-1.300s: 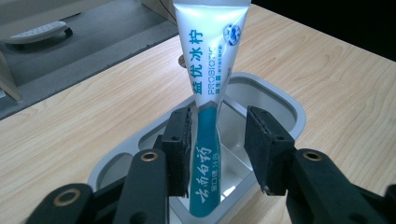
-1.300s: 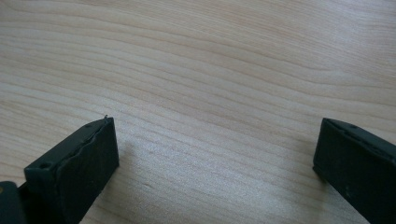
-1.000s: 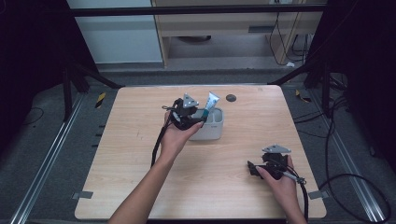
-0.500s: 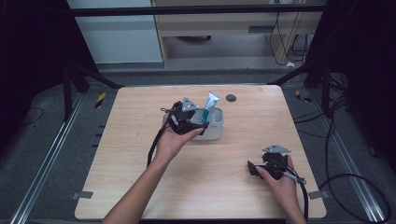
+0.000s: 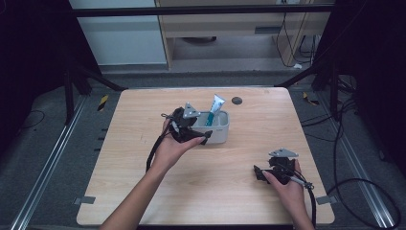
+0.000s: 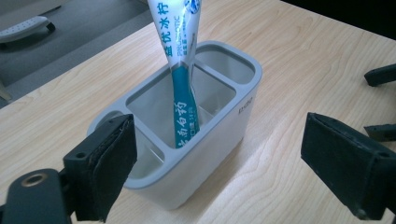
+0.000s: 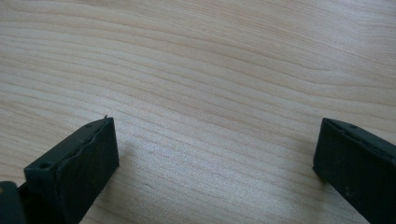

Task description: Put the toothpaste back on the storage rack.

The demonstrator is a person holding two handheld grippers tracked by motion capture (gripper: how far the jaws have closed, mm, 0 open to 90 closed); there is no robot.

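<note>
Standing in the middle section of a grey holder (image 5: 218, 130) near the table's (image 5: 143, 191) centre is a toothpaste tube (image 5: 215, 108), white on top and teal below, tilted with its crimped end up. Just beside the holder on its near-left side hangs the left gripper (image 5: 194, 136), jaws spread wide with nothing between them. Well apart, near the right front edge, the right gripper (image 5: 261, 173) sits low over bare wood, jaws likewise wide apart
</note>
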